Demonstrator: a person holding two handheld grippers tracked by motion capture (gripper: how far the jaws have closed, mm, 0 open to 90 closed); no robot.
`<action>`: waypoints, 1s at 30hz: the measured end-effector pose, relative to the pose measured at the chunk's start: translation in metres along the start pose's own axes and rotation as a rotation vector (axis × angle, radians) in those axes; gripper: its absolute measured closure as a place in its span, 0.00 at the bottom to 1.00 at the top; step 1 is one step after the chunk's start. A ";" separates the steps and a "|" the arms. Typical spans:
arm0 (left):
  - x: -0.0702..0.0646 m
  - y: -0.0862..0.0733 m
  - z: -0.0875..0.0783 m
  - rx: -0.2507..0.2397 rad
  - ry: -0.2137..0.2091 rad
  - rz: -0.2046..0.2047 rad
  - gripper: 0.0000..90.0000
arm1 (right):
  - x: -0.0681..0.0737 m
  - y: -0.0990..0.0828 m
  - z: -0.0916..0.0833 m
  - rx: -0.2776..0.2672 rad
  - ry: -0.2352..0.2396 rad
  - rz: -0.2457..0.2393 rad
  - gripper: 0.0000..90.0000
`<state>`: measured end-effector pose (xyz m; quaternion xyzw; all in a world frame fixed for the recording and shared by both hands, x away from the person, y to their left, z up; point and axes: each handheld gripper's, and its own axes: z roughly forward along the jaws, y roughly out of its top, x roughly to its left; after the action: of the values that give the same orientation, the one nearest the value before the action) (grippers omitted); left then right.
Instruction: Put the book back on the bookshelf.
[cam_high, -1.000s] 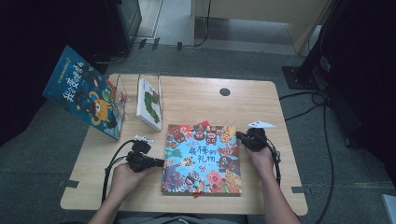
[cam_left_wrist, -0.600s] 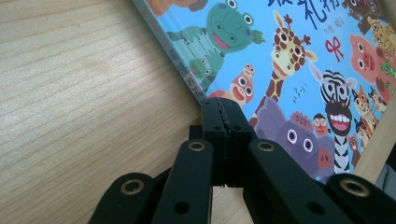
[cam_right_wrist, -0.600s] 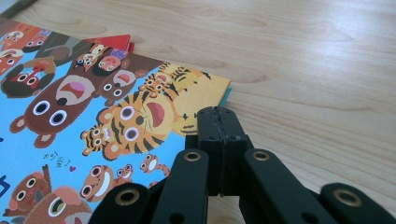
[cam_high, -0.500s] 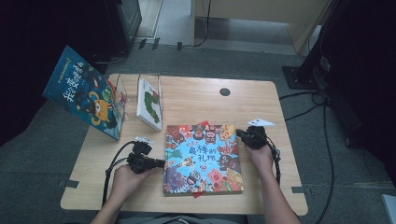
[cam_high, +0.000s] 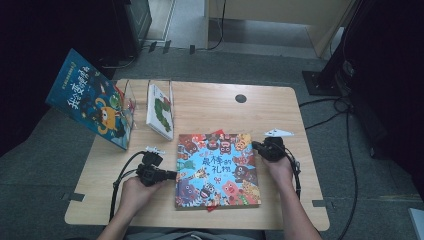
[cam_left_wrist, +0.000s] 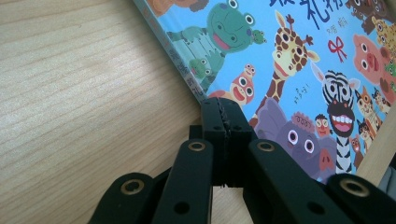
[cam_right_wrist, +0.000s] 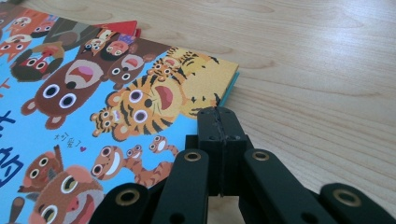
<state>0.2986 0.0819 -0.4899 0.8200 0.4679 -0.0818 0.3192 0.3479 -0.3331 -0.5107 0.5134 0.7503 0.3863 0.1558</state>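
A big picture book is lying flat on the wooden desk, close to the person's edge, its bright animal cover facing up. The person is holding a claw at each side of it. The left claw is resting at the book's left edge, about halfway down, and in the left gripper view its jaws are pressed together with nothing between them, the tip sitting right against the spine edge. The right claw is lying at the upper right corner, and the right gripper view is showing its jaws likewise together, the tip just at the edge of the cover by the tiger.

Standing here, I am thinking the risk lies in those closed tips. If the person is meaning to slide or square up the book, pushing from one side harder than the other is likely to spin it rather than shift it straight. If the aim is lifting the cover, a blunt closed tip may ride up over the glossy board and skid across it, or nudge the whole book toward the desk's near edge.

Farther back, a clear stand is holding a white book, and a blue book is leaning at the left corner, well apart.
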 end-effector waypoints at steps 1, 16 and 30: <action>0.000 0.000 0.000 0.000 -0.003 0.000 1.00 | 0.000 0.001 0.001 0.001 -0.007 -0.001 1.00; -0.015 -0.007 0.010 -0.021 -0.037 0.006 1.00 | -0.004 0.014 0.006 -0.052 -0.055 0.017 1.00; -0.027 0.005 0.025 -0.004 -0.075 0.054 1.00 | -0.007 -0.003 -0.020 -0.083 -0.049 0.031 1.00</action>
<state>0.2921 0.0455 -0.4956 0.8281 0.4335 -0.1031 0.3403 0.3361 -0.3482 -0.5005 0.5273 0.7215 0.4068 0.1892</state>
